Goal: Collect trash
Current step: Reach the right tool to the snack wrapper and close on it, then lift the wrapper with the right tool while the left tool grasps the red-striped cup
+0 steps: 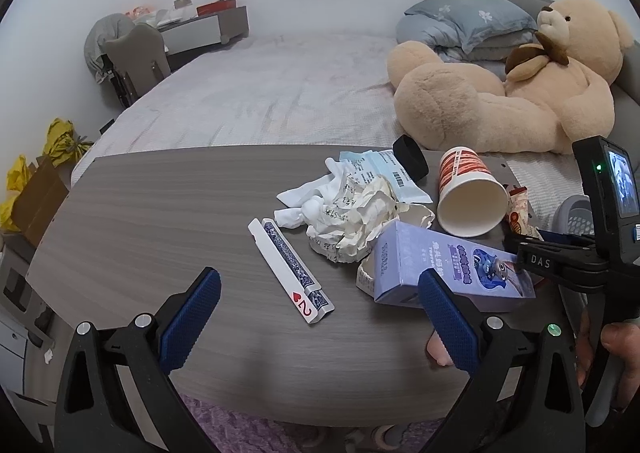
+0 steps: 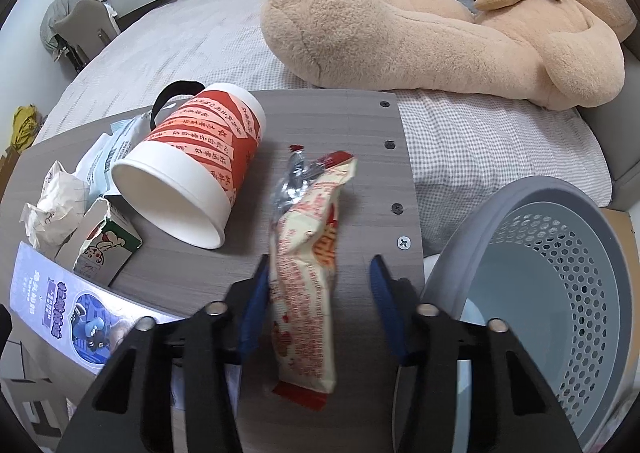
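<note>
- Right tool [image 2: 318, 281]: half spread, straddling the snack wrapper [image 2: 308, 273] lying on the bench [image 2: 180, 273]; left pad touching, right pad apart.
- Left tool [image 1: 320, 309]: spread wide, empty, above the bench.
- Grey basket [image 2: 560, 293] just beside the bench edge.

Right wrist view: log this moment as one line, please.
phase: grasping | right claw: around wrapper, right pad apart | left claw: open, empty | bin: right of table

clear: table left half [image 1: 140, 205] | blocked: paper cup [image 2: 192, 177], basket [image 2: 560, 293] flank wrapper [image 2: 308, 273]
</note>
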{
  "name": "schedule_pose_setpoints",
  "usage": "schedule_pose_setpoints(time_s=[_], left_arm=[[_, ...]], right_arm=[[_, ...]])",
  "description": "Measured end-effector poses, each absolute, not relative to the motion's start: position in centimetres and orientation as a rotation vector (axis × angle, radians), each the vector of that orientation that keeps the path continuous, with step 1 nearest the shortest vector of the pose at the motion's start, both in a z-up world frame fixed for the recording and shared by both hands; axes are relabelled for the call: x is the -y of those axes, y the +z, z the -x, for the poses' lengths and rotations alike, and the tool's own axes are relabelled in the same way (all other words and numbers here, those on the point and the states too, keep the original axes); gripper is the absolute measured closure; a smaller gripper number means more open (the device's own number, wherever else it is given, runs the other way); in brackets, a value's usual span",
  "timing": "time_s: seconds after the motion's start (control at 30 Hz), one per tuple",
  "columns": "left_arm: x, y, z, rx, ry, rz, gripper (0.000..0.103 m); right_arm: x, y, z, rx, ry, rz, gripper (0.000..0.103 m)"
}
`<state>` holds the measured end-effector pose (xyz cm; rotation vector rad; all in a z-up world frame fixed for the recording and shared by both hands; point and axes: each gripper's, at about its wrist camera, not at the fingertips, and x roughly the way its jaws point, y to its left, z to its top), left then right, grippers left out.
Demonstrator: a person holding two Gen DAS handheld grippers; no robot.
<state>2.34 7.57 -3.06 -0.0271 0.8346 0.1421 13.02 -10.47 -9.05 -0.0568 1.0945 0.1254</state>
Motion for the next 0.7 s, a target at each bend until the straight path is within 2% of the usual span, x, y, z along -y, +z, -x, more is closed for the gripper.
schedule_pose_setpoints(time_s=[0.03, 0.7], left_arm=[[-7.5, -3.0, -2.3, -0.834, 0.139, 0.027, 0.006], [-1.8, -1.1, -7.1, -0.861, 0.011, 0.01, 0.006]], right_arm=[[10.5, -9.1, -13.1, -1.098, 0.128, 0.056, 0.075], [15.7, -4.0, -7.6, -0.985, 0.182, -0.13, 0.076]])
